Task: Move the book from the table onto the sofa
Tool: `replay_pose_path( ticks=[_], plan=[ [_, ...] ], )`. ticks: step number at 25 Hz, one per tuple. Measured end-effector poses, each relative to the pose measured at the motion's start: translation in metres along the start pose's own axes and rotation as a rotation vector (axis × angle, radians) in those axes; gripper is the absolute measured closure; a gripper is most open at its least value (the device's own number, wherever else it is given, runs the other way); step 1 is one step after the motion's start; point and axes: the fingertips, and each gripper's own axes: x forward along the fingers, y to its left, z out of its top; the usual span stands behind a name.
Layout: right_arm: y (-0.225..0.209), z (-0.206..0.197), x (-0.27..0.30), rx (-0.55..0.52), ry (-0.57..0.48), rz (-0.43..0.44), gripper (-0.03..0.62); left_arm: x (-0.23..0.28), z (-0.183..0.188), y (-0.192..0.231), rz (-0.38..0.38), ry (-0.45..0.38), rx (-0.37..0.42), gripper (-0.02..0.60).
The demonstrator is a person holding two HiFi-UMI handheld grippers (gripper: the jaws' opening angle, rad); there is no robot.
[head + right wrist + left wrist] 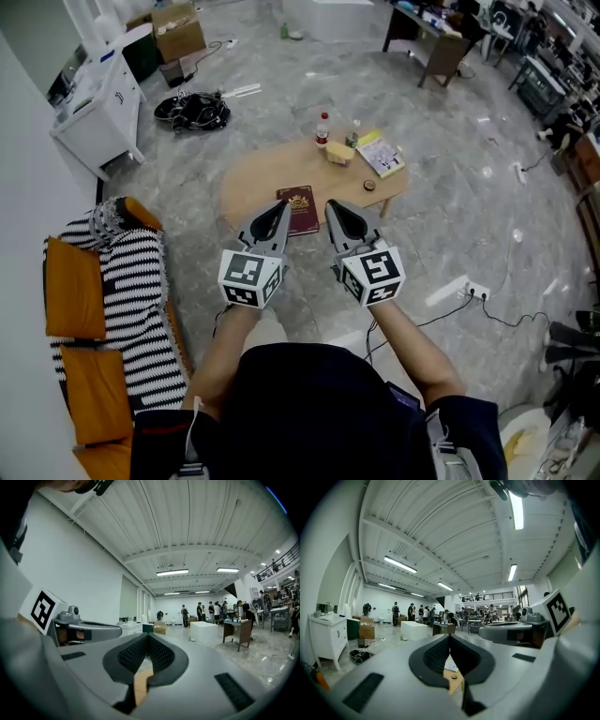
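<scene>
You can read no text here; the cover print on the red book at twelve o'clock is too small.

Bright, even light comes from ceiling tube lamps; the glossy floor shows soft shadows. Both gripper views bulge, darkening at corners, and the left gripper looks soft up close.
</scene>
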Motion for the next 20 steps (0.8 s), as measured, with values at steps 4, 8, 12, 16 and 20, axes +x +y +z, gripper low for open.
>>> replay_pose_path(
  ticks=[4, 8, 12, 16, 20],
  plan=[
    [0.002, 0.003, 0.040, -0.006, 0.016, -0.008, 0.586, 0.015, -0.003, 0.039, -0.015, 0.027, -0.016, 0.565],
    [0.002, 0.001, 0.076, 0.013, 0.044, -0.035, 0.586, 0.026, -0.015, 0.074, -0.050, 0.079, -0.048, 0.565],
    [0.001, -0.010, 0.111, 0.030, 0.082, -0.068, 0.586, 0.036, -0.029, 0.109, -0.083, 0.106, -0.076, 0.565],
    [-0.001, -0.032, 0.135, 0.034, 0.140, -0.110, 0.586, 0.039, -0.046, 0.132, -0.130, 0.130, -0.119, 0.565],
    [-0.006, -0.051, 0.150, 0.043, 0.185, -0.146, 0.586, 0.041, -0.064, 0.147, -0.180, 0.162, -0.150, 0.566]
  ],
)
